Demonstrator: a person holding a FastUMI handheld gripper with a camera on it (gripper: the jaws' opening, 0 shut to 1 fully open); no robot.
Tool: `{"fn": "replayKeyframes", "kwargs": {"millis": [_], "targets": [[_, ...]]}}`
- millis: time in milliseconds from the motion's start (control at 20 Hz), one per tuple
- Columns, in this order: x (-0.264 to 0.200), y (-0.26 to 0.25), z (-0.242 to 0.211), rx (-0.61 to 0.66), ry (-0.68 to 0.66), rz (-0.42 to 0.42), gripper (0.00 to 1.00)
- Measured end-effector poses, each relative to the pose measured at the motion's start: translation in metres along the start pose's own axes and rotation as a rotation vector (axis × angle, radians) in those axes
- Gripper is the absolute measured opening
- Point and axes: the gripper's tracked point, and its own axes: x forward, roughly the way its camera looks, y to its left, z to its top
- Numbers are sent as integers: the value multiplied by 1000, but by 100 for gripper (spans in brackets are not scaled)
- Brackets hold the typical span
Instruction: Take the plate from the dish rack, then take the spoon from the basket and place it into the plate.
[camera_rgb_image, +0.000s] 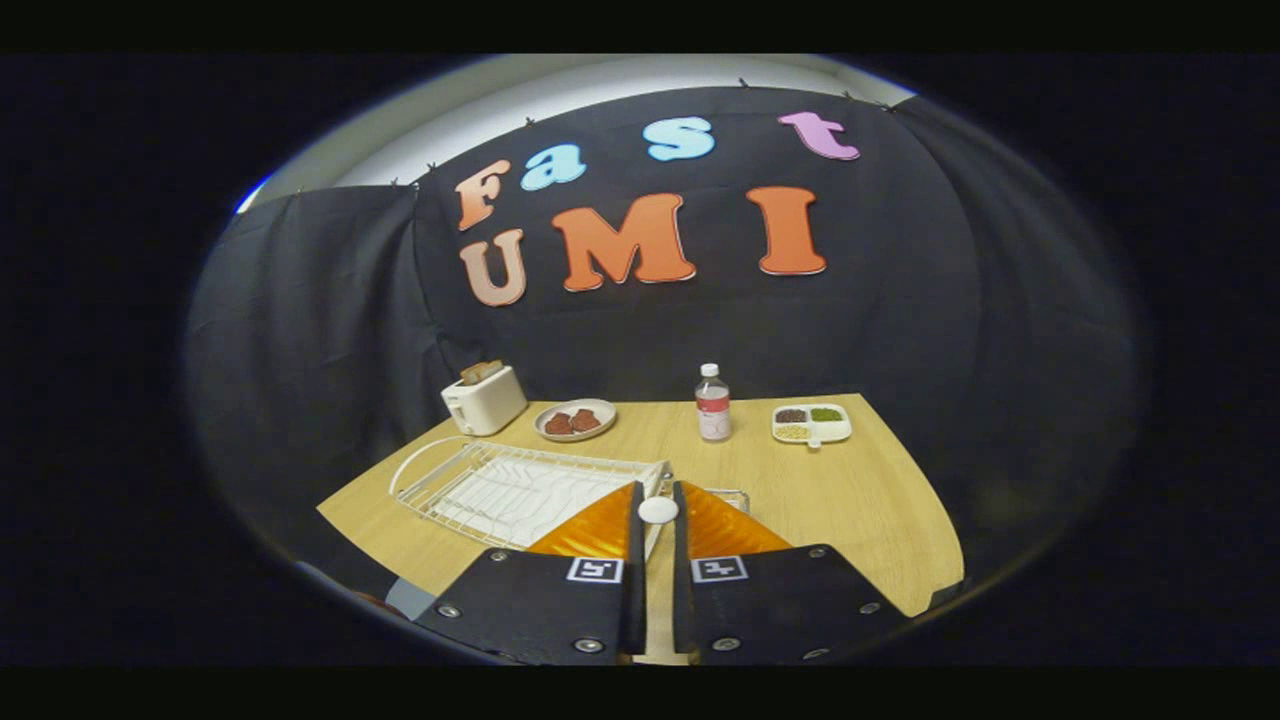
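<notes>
My gripper (657, 492) hangs above the near part of the wooden table (850, 490), its fingers drawn close together. A small white rounded piece, the end of the white spoon (657, 510), sits pinched between the fingertips. The rest of the spoon is hidden by the fingers. Just ahead and to the left lies the white wire dish rack (510, 485), with no plate standing in it. A bit of wire rim, probably the basket (737, 493), peeks out behind the right finger. The fingers hide whatever lies under them.
Along the far side of the table stand a white toaster (485, 400), a plate with brown food (575, 420), a clear bottle (712, 403) and a divided white tray (811, 423). Bare tabletop stretches to the right of the fingers.
</notes>
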Motion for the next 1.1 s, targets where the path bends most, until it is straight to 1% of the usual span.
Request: {"fn": "replayKeyframes", "kwargs": {"millis": [100,500,700,900,1100], "targets": [[-7,17,-9,16,20,51,10],[-18,75,-43,91,115,202,11],[-11,91,-71,45,175,219,11],[0,108,-100,64,234,246,11],[11,117,-129,24,290,249,11]]}}
